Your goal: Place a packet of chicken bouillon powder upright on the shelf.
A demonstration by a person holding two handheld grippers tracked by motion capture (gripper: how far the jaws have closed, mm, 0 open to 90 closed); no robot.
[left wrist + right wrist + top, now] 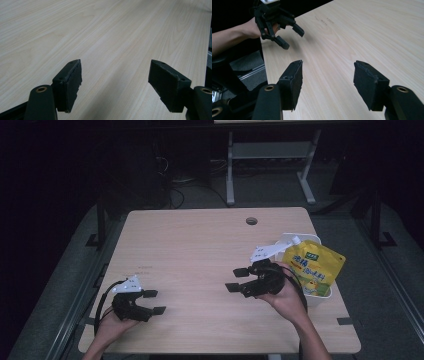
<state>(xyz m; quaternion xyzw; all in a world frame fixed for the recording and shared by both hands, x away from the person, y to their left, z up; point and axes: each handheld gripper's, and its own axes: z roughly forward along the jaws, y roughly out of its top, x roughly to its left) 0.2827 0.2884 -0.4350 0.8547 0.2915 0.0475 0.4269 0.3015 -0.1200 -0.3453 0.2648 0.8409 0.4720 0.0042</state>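
Both grippers hovered over the desk (200, 250) with jaws spread and empty: the left gripper (154, 302), the right gripper (239, 279). Behind the right jaws, a yellow pouch (313, 267) sat in a white bin (320, 297). Reaching it likely meant turning round first.

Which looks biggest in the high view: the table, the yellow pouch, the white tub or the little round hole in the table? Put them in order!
1. Table
2. White tub, though the pouch hides much of it, so this rank is unsure
3. Yellow pouch
4. Hole
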